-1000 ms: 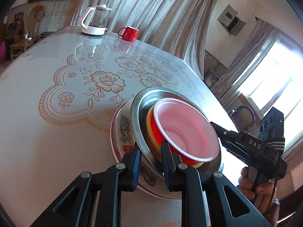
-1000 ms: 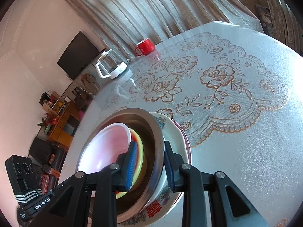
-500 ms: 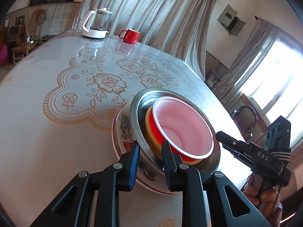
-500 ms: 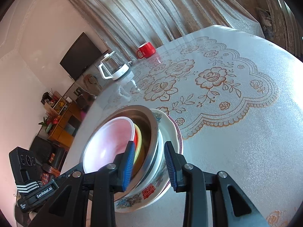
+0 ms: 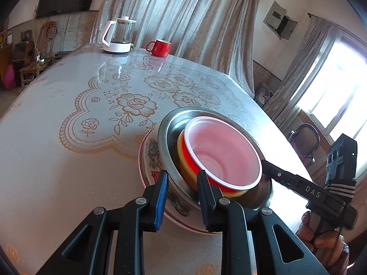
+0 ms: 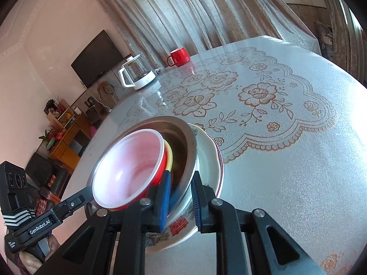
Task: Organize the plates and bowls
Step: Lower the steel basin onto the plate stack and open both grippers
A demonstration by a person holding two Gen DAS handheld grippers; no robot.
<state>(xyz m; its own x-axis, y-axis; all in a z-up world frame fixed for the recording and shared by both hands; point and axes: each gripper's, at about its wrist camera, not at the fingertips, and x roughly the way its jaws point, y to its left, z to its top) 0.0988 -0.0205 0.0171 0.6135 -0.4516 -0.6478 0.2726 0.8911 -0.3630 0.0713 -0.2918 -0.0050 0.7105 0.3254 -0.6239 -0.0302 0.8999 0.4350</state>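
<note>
A stack sits on the table: a floral ceramic plate (image 5: 149, 158) (image 6: 208, 151) at the bottom, then a steel bowl (image 5: 169, 137) (image 6: 183, 135), a yellow bowl (image 5: 181, 151) (image 6: 169, 153) and a red bowl (image 5: 220, 151) (image 6: 133, 160) with a white inside. My left gripper (image 5: 182, 189) straddles the steel bowl's near rim, one pad inside and one outside, narrowly shut on it. My right gripper (image 6: 181, 193) is shut on the steel rim on the opposite side. Each gripper's black finger (image 5: 282, 176) (image 6: 68, 204) also shows at the stack's far side in the other wrist view.
A glass kettle on a white base (image 5: 119, 36) (image 6: 137, 75) and a red mug (image 5: 160, 47) (image 6: 179, 56) stand at the far edge of the round table (image 5: 57, 171). A hand (image 5: 321, 240) holds the right gripper's handle. Curtains hang behind the table.
The right gripper's jaws have closed in on the steel bowl's rim. The left jaws stand a touch wider. Both hands have barely shifted.
</note>
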